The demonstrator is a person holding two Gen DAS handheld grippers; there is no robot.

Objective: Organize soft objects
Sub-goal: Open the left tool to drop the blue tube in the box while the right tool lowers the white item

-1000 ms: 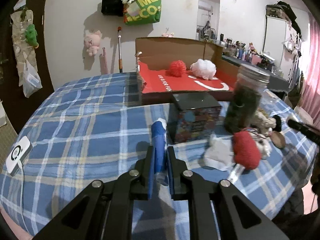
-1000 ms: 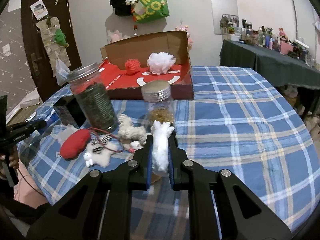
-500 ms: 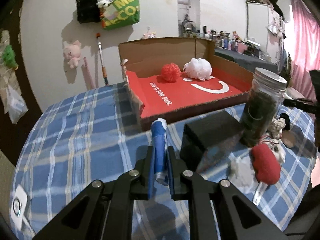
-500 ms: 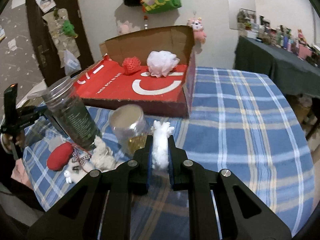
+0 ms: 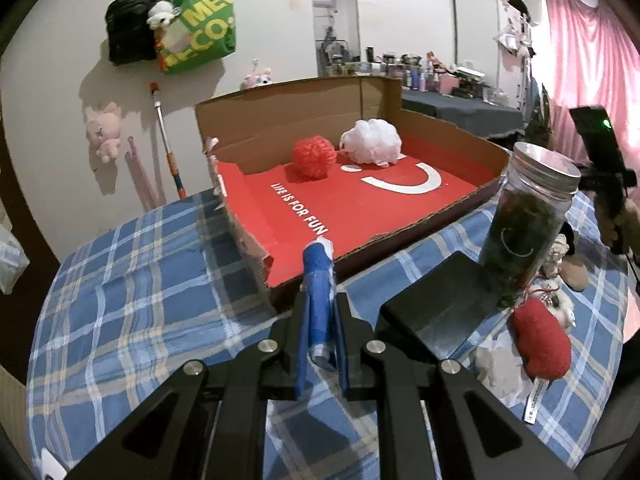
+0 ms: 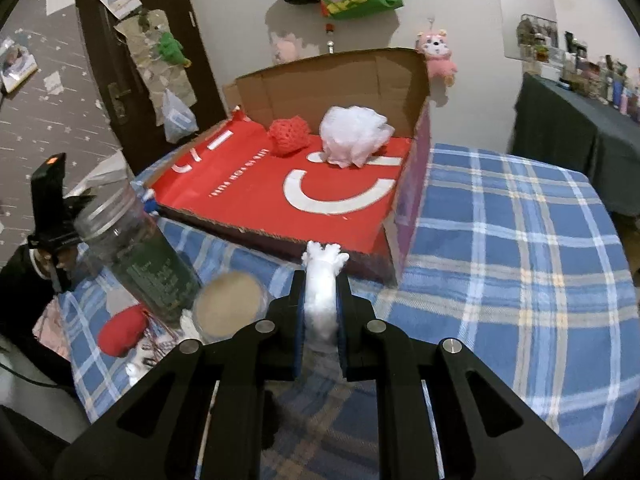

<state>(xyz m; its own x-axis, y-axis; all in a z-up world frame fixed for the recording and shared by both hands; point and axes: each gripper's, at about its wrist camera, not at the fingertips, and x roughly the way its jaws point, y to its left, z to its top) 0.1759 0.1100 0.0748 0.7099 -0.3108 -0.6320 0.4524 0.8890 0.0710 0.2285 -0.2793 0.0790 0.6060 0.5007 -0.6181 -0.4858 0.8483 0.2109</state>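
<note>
Both grippers are closing in on the red cardboard box (image 5: 360, 204), which is filling far more of each view than a second ago, when the plaid surface (image 5: 132, 280) and its clutter were taking up the foreground. Left gripper (image 5: 320, 320) is pinching a blue soft item (image 5: 318, 280) between its jaws, its tip now reaching the box's near wall. Right gripper (image 6: 322, 312) is squeezing a white fluffy item (image 6: 322, 280), and it too is arriving at the near edge. That suggests both carries are nearly done and release over the box floor is likely coming next. Inside, a white puff (image 5: 372, 142) and a red knit ball (image 5: 314, 156) are already lying near the back wall. Beside the tall dark jar (image 5: 524, 232), a red plush (image 5: 540, 346) is waiting outside, unsorted.
</note>
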